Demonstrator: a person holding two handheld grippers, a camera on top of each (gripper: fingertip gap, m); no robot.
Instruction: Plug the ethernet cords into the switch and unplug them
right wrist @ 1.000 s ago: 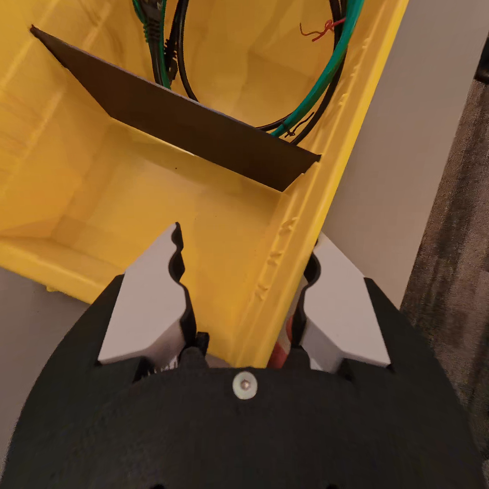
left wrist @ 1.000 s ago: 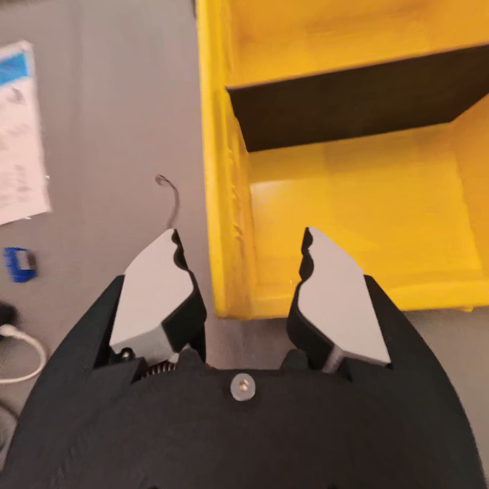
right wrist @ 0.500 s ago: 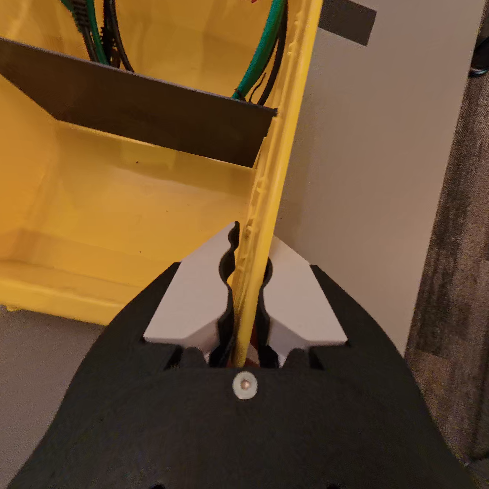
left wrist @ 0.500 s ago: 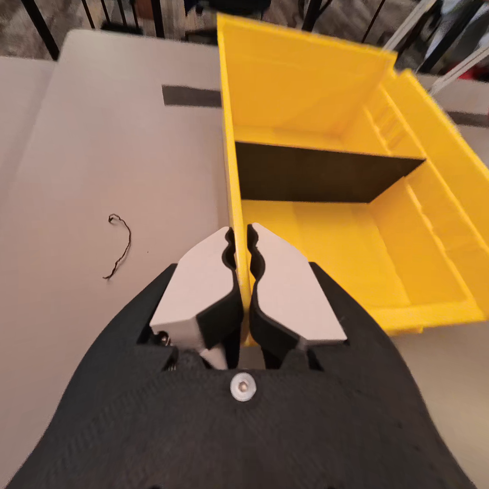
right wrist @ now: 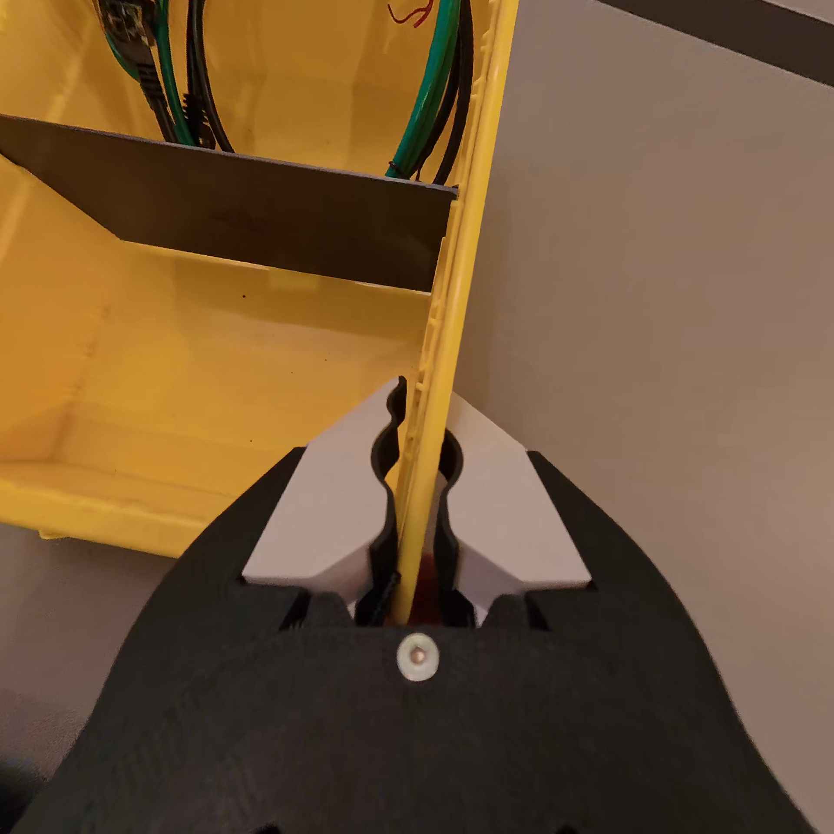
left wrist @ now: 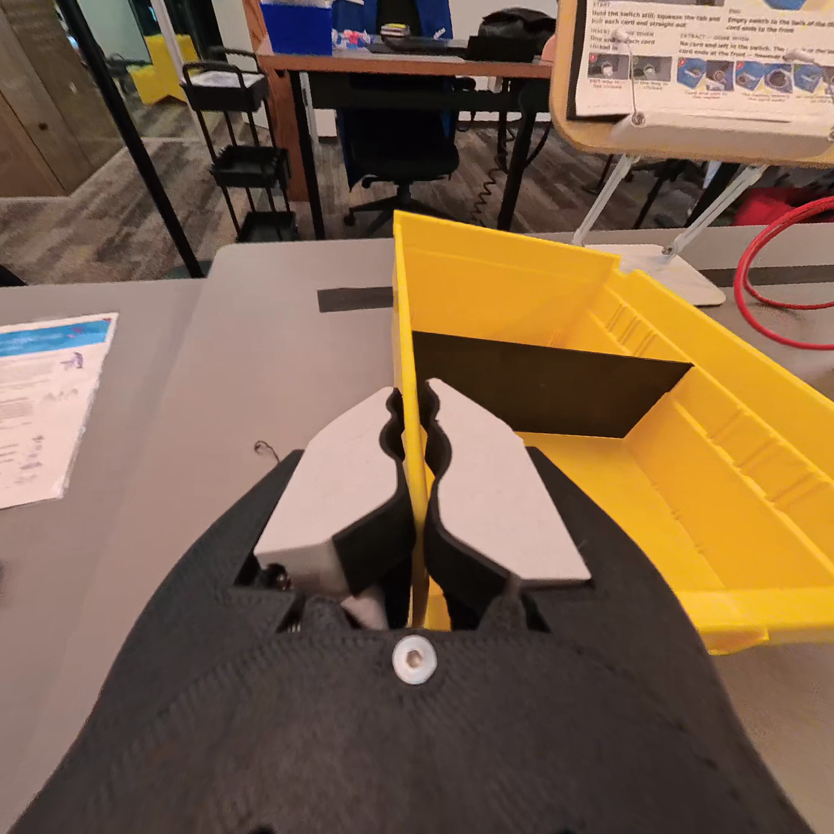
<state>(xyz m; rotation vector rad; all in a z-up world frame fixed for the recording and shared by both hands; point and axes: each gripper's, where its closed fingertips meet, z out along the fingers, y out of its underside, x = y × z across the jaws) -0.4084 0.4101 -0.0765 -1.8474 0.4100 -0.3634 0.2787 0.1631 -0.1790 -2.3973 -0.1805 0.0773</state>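
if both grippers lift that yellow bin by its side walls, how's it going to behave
The yellow bin probably lifts lightly: its near compartment is empty. Its thin walls may flex where the left gripper and right gripper pinch them. The cords behind the black divider may slide.

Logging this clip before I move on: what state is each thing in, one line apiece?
Left tongs: shut on the yellow bin's left wall.
Right tongs: shut on its right wall.
Yellow bin: near compartment empty.
Black divider: upright across the bin.
Ethernet cords: behind the divider, loose.
Switch: not visible.
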